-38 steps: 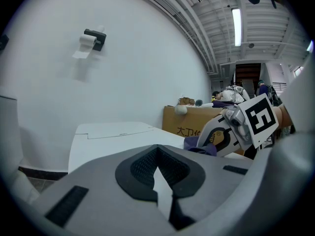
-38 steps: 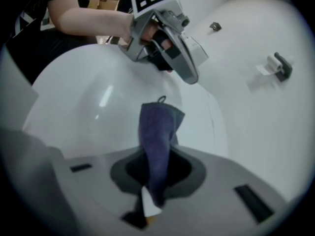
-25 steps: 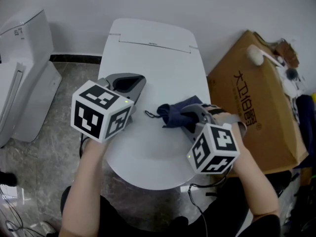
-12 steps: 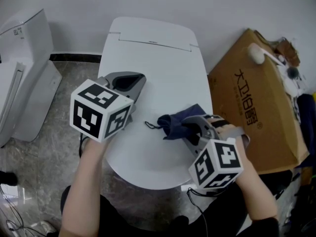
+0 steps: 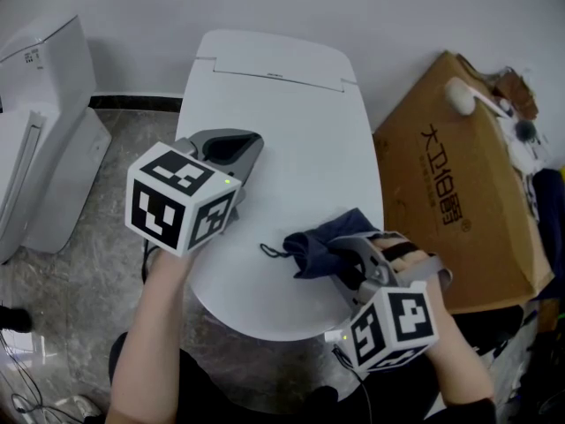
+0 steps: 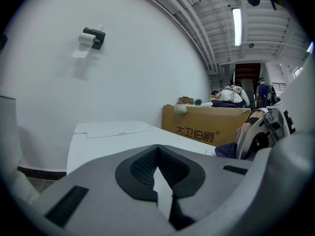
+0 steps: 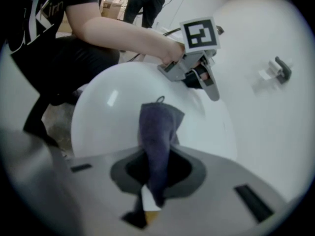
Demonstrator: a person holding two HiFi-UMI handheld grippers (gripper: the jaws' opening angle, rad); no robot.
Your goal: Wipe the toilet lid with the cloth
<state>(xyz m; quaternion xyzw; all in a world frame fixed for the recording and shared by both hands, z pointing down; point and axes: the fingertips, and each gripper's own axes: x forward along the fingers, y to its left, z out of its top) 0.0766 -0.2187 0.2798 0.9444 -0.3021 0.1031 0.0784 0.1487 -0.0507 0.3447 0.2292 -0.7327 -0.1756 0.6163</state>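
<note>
The white toilet lid [image 5: 291, 122] fills the middle of the head view. A dark blue cloth [image 5: 320, 244] lies bunched on the lid's front right part, and my right gripper [image 5: 346, 256] is shut on it. In the right gripper view the cloth [image 7: 156, 136] runs from between the jaws out onto the lid [image 7: 118, 107]. My left gripper [image 5: 231, 148] hovers over the lid's left side, shut, with nothing in it. The left gripper view looks across the lid [image 6: 113, 136] toward the wall.
A brown cardboard box [image 5: 459, 193] with oddments on top stands close to the toilet's right side. Another white toilet [image 5: 44, 131] sits at the left on the marbled floor [image 5: 115, 237]. A wall runs behind. My legs are under the lid's front edge.
My right gripper has dragged the cloth toward me and slightly right across the lid. The left gripper has stayed still.
</note>
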